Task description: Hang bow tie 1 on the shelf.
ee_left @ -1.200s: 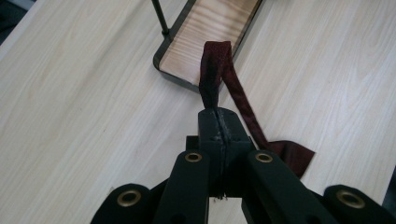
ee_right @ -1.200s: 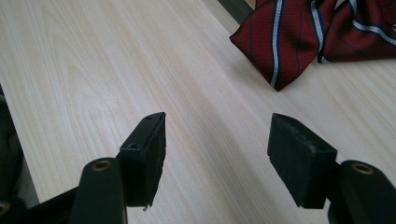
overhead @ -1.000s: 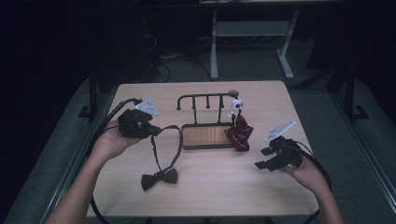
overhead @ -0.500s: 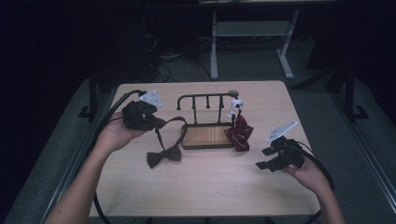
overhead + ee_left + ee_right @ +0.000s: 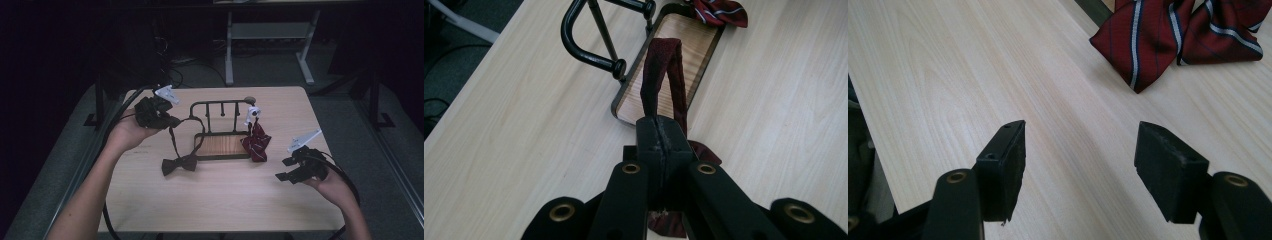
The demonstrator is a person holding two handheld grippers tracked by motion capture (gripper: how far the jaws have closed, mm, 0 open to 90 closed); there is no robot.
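A black metal rack (image 5: 220, 105) with pegs rises from a wooden base (image 5: 220, 146) at the table's middle. A dark maroon bow tie (image 5: 178, 164) hangs by its strap (image 5: 664, 75) from my left gripper (image 5: 167, 121), which is shut on the strap left of the rack. The bow dangles just over the table in front of the base. A red striped bow tie (image 5: 256, 141) (image 5: 1168, 35) hangs from the rack's right end. My right gripper (image 5: 285, 170) (image 5: 1080, 165) is open above the table at the right, nothing between its jaws.
The light wooden table (image 5: 225, 200) has bare room in front and at the right. The floor beyond holds cables and a white frame's legs (image 5: 265, 45). My forearms come in from the bottom corners.
My left gripper has lifted and moved right toward the rack, carrying the maroon bow tie off the table front and closer to the base. The right gripper has stayed put.
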